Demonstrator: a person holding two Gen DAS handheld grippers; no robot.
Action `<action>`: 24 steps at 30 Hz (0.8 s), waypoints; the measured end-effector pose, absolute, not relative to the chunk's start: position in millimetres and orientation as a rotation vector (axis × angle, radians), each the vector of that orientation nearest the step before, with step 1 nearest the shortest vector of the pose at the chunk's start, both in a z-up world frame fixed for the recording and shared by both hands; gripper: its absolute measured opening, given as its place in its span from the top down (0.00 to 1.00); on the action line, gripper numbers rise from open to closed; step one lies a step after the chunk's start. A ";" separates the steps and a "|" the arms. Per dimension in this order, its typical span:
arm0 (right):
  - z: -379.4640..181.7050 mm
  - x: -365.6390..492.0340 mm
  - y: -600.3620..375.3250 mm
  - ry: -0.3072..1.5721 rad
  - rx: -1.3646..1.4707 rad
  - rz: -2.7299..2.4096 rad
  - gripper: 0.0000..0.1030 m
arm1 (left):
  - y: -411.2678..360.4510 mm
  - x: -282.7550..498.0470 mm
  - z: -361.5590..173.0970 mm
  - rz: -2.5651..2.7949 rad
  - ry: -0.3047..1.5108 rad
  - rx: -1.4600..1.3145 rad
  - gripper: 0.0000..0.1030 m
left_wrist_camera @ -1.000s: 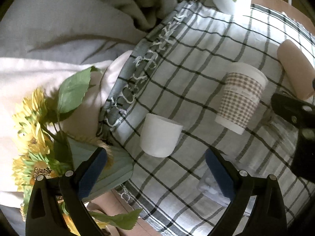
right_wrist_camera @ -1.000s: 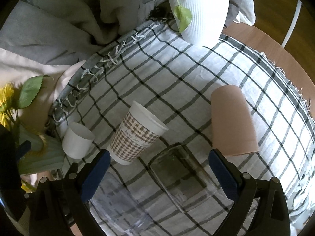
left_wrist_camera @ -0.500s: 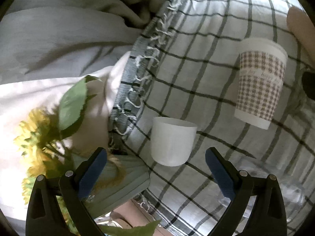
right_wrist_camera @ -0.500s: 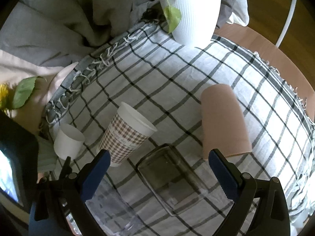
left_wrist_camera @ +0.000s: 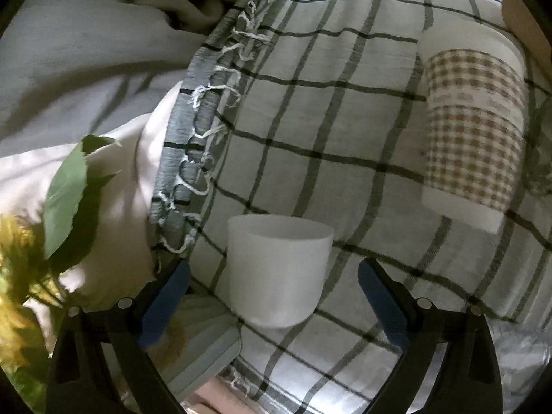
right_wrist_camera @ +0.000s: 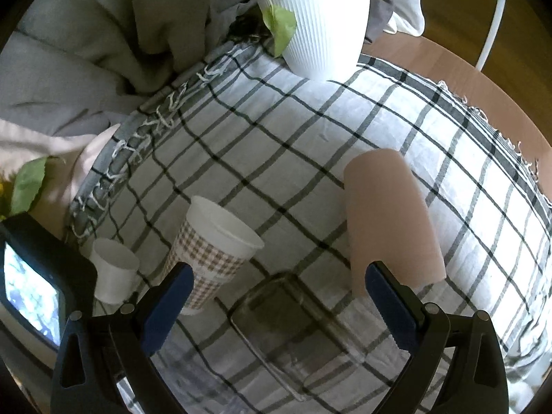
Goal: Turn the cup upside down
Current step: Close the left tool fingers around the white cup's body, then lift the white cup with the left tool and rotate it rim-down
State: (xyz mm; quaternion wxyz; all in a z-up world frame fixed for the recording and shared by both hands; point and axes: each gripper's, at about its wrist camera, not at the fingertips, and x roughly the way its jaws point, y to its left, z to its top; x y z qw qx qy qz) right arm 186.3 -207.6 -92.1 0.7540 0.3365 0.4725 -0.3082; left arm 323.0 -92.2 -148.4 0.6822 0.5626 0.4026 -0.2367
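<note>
Nearby, checked cup [left_wrist_camera: 472,138], sunflowers [left_wrist_camera: 13,276], clear glass [right_wrist_camera: 293,327]

A small white cup [left_wrist_camera: 277,272] [right_wrist_camera: 114,270], plain and handleless, is seen standing upright, mouth up, on the checked cloth [left_wrist_camera: 327,120] [right_wrist_camera: 293,138]. Its wall is slightly tapered toward a rounded base, and its rim is seen as a thin ellipse. It is placed near the fringed edge of the cloth, at the cloth's near left corner in the right wrist view. Nothing is seen inside it, though its interior is largely hidden from both views.
</note>
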 end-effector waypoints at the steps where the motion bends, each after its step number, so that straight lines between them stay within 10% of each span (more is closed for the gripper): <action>1: -93.8 187.4 -208.7 1.030 0.747 -0.676 0.03 | -93.5 327.3 -150.8 -0.537 0.925 1.245 0.04; 12: -101.0 193.9 -210.2 1.038 0.793 -0.676 0.03 | -94.0 350.8 -168.1 -0.538 0.988 1.133 0.27; 24: -105.0 188.8 -214.0 1.044 0.805 -0.700 0.03 | -98.5 353.1 -160.5 -0.517 1.026 1.083 0.28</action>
